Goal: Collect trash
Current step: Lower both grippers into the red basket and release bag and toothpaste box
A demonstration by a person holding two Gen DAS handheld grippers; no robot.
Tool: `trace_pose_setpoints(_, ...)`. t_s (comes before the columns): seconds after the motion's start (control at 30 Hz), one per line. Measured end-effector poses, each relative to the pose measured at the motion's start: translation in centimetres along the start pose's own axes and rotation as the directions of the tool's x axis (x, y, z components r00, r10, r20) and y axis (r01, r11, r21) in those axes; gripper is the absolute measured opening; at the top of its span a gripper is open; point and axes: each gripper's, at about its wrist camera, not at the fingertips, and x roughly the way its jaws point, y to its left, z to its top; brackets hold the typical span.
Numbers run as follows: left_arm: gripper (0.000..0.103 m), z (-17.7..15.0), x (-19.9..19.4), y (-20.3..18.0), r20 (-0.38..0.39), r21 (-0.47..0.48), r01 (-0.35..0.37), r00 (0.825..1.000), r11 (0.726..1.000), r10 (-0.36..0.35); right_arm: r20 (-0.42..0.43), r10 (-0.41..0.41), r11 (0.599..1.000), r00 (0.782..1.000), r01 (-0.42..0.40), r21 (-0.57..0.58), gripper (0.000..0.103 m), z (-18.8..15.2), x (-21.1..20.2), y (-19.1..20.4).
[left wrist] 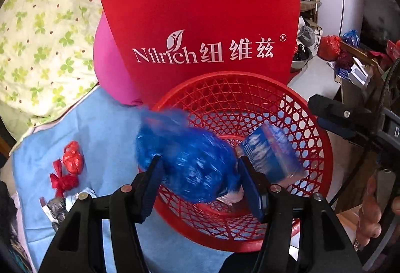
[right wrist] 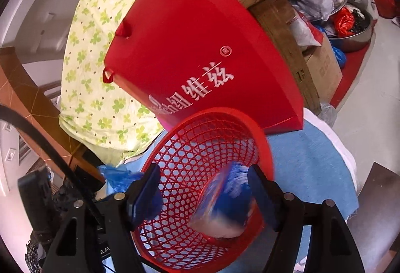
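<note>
While both hand-held grippers hang over the red mesh basket (left wrist: 250,107), we read the white lettering on the red paper bag (left wrist: 200,22) standing behind it: "Nilrich", then the characters 纽维兹 and a small ® mark; a leaf logo sits above the Latin word. Our left hand-held gripper (left wrist: 200,170) has a crumpled blue plastic bag (left wrist: 190,158) between its spread jaws, blurred, and we cannot tell whether the pads press it; our right hand-held gripper (right wrist: 203,188) stands released, its jaws apart, with a blue carton (right wrist: 225,205) blurred between them above the basket's floor; the white print on the carton is too smeared to read. Left of the basket, knotted red plastic scraps (left wrist: 70,168) lie on the light blue cloth (left wrist: 100,135); a clover-print quilt (left wrist: 37,35) rises behind.
</note>
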Motion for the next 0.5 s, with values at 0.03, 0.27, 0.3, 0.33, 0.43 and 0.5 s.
trace_pose_setpoints(0.03,0.063,-0.1,-0.1,0.0,0.004,0.005,0.000,1.000,1.000,0.000,0.005,-0.002,1.000,1.000,0.002,0.004,0.075,0.1,-0.1,-0.1)
trace_pose_setpoints(0.27,0.072,-1.7,-2.0,1.0,0.026,-0.001,-0.033,0.999,0.999,0.033,0.008,0.008,1.000,1.000,-0.008,-0.024,0.075,-0.1,-0.7,1.1)
trace_pose_setpoints(0.3,0.072,-2.3,-2.3,1.3,0.023,-0.004,-0.039,0.999,0.999,0.039,0.011,0.012,0.999,1.000,-0.012,-0.035,0.075,-0.2,-0.9,1.5)
trace_pose_setpoints(0.33,0.072,-2.8,-2.5,1.6,0.017,-0.009,-0.044,0.999,0.999,0.044,0.014,0.016,0.999,1.000,-0.015,-0.047,0.075,-0.2,-1.1,2.0)
trace_pose_setpoints(0.43,0.072,-4.8,-3.5,2.7,0.002,-0.024,-0.067,0.998,0.997,0.067,0.023,0.028,0.997,0.999,-0.026,-0.068,0.075,-0.5,-1.8,3.3)
trace_pose_setpoints(0.5,0.072,-6.3,-4.2,3.5,-0.008,-0.035,-0.092,0.996,0.995,0.092,0.024,0.036,0.996,0.999,-0.034,-0.080,0.075,-0.7,-2.1,4.2)
